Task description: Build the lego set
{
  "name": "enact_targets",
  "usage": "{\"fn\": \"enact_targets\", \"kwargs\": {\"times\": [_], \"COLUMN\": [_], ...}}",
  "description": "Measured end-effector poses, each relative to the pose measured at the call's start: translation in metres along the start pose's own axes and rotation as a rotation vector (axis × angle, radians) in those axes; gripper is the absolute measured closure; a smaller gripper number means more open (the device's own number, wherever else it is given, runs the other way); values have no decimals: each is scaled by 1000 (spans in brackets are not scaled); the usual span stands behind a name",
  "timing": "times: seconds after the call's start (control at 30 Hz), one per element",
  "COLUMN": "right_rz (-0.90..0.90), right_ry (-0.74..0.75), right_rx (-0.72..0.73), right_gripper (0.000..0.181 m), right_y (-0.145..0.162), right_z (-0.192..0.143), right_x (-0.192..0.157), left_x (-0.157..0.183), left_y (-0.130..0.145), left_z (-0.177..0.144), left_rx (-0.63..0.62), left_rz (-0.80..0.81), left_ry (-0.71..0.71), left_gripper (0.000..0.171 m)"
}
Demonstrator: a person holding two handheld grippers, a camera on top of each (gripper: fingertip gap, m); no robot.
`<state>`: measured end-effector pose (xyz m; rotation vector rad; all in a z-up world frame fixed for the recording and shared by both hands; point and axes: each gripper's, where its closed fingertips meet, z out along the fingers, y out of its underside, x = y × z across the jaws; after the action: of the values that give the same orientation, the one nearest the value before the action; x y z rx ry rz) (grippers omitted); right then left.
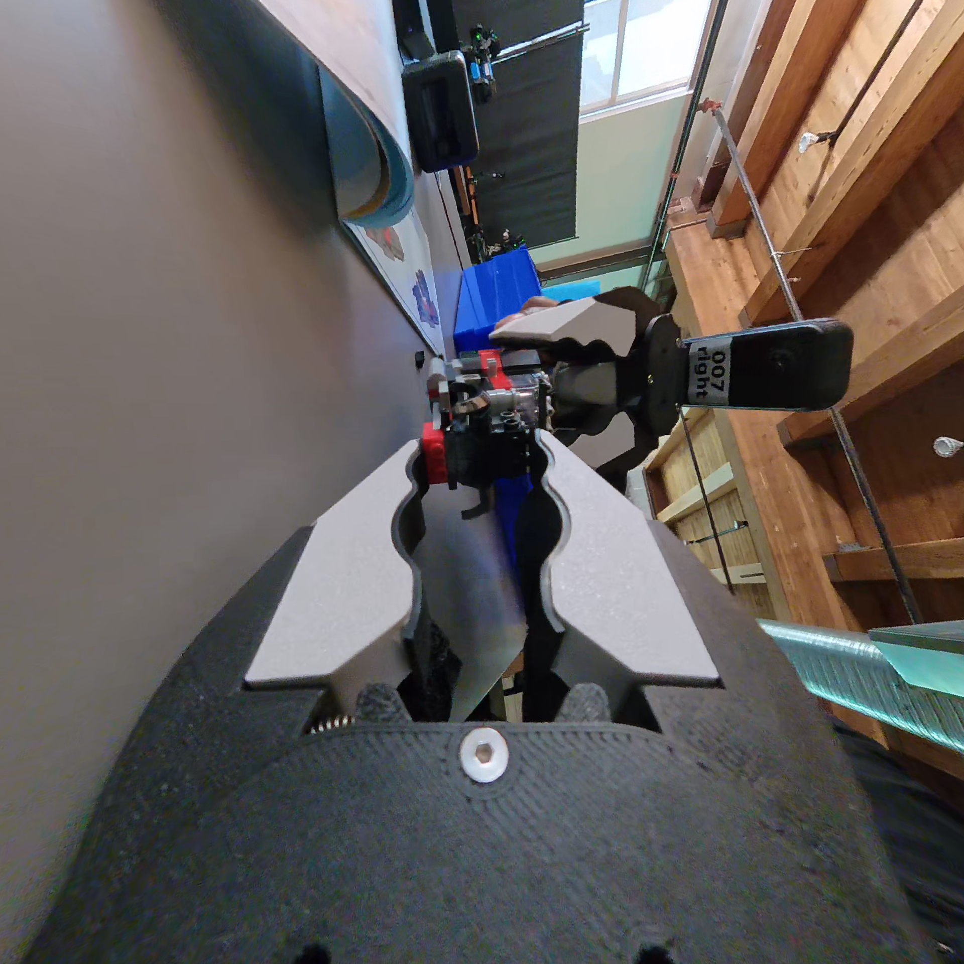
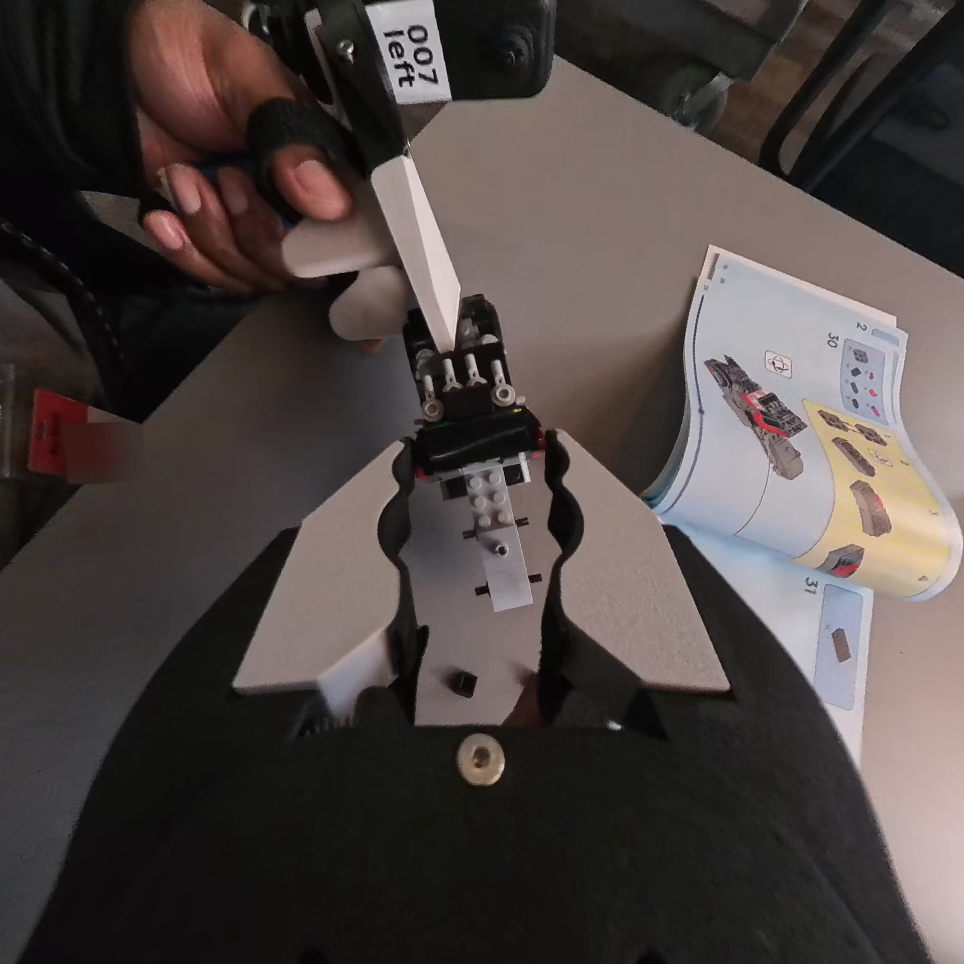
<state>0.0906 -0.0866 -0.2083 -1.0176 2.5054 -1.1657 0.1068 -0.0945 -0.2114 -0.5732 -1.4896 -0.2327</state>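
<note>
Both grippers clamp one lego model above the grey table [image 2: 600, 219].

The lego model [image 2: 472, 417], mostly black with red edges, grey pins and a grey studded plate underneath, is pinched at one end by the right gripper [image 2: 477, 451] and at the other by the left gripper [image 1: 477, 454]; an instruction booklet [image 2: 814, 448] lies open beside it.

Left gripper [image 1: 477, 459] clamped on black-red lego model [image 1: 477, 417], held just off grey table [image 1: 156, 313]. Right gripper [image 1: 542, 365] gripped model's far end. Blue bin [image 1: 495, 297] and open instruction booklet [image 1: 375, 172] sat beyond.
</note>
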Motion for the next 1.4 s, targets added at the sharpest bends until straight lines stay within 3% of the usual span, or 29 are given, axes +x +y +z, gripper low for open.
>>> {"fn": "enact_targets", "kwargs": {"times": [0.67,0.87,0.97,1.2,1.4], "right_rz": [108,207,282,606,673], "right_ry": [78,134,244,853,961], "right_rx": [-52,16,19,-168,-310], "right_gripper": [128,108,105,112,111], "right_y": [21,13,13,63,89], "right_z": [10,-8,-27,-104,-116], "right_x": [18,20,25,72,61], "left_x": [-13,9,40,131,159], "left_y": [-45,-45,-39,1,49], "left_z": [-41,-35,-20,57,122], "left_rx": [169,175,169,89,-43], "left_rz": [187,294,357,535,639], "left_ry": [-189,-221,-184,-83,-91], "left_gripper": [125,112,106,91,83]}}
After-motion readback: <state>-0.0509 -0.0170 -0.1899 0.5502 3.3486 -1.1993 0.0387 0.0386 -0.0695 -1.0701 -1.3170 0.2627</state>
